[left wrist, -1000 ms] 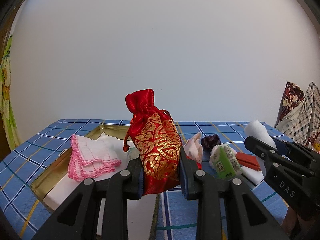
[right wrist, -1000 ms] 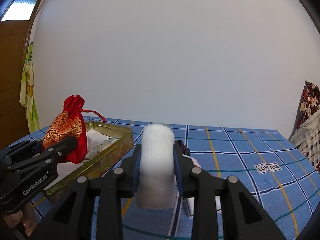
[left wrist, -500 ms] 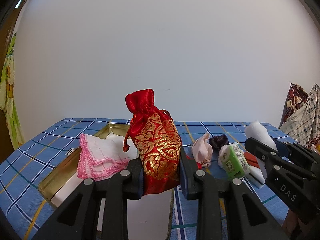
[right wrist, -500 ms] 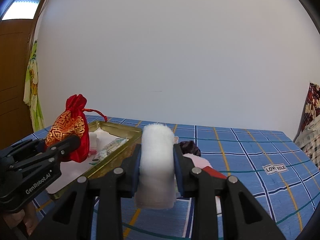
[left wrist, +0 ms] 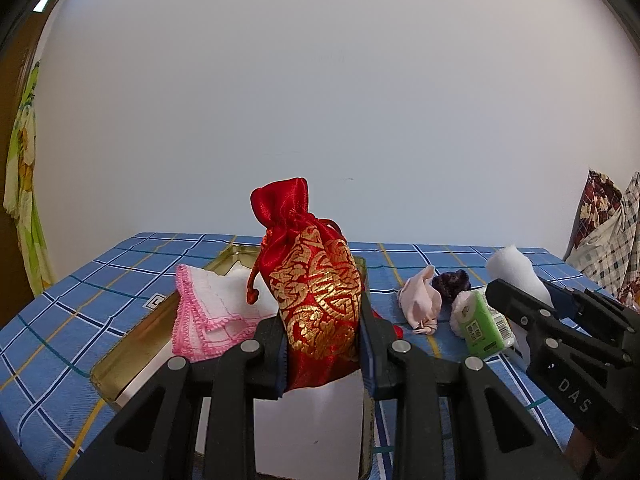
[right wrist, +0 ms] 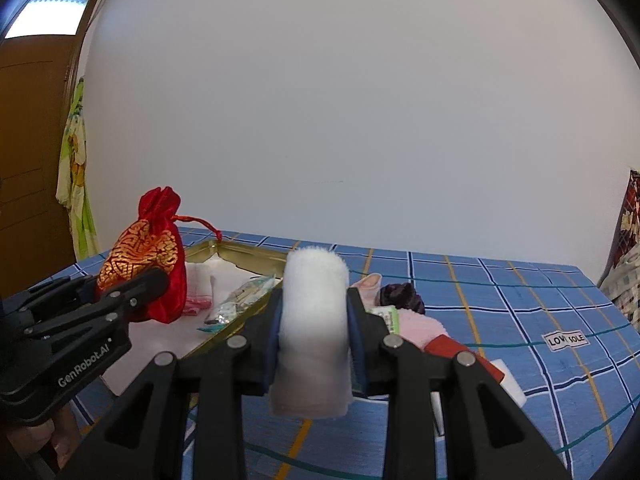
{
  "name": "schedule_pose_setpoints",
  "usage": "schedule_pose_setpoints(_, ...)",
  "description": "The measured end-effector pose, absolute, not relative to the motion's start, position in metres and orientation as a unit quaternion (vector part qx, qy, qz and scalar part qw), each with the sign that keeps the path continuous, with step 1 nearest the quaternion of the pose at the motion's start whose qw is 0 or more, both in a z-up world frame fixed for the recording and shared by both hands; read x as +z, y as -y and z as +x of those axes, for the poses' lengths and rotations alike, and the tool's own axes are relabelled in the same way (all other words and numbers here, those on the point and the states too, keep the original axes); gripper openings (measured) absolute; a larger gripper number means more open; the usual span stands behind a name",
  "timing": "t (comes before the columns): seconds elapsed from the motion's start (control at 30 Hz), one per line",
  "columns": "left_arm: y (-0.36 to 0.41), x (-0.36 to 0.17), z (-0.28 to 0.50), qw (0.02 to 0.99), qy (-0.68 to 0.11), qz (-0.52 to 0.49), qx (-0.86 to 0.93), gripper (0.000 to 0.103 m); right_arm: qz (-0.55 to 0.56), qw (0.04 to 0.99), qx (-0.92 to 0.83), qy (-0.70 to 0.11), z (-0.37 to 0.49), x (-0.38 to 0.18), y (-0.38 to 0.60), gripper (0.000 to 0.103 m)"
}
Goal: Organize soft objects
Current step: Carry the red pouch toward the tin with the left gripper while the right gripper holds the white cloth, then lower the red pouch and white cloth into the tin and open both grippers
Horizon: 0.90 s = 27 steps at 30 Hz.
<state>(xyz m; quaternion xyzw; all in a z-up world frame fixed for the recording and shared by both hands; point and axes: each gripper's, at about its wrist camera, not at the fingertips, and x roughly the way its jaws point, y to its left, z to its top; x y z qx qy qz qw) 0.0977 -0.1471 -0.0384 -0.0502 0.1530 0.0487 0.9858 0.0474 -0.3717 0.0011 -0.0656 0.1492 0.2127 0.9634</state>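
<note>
Both views have drifted rightward across the gold tray (left wrist: 132, 344). Left gripper (left wrist: 323, 350) clamps the red pouch (left wrist: 316, 300) above it; right gripper (right wrist: 313, 338) pinches the white roll (right wrist: 314, 320). Releasing early could drop either outside.

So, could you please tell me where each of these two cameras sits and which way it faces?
Left wrist: sits on the left gripper, facing the wall across the gold tin; its fingers clamp a red brocade pouch.
Right wrist: sits on the right gripper, facing the same wall; its fingers clamp a white fleece roll.
Shared: each shows the other gripper, pouch, tin and blue checked cloth.
</note>
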Motion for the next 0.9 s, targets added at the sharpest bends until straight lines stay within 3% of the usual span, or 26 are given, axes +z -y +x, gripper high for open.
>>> schedule_pose_setpoints(0.9,0.123,-0.040,0.088,0.984,-0.156,-0.068,0.055,0.030,-0.080,0.949,0.261,-0.155,0.044,0.005,0.374,0.030)
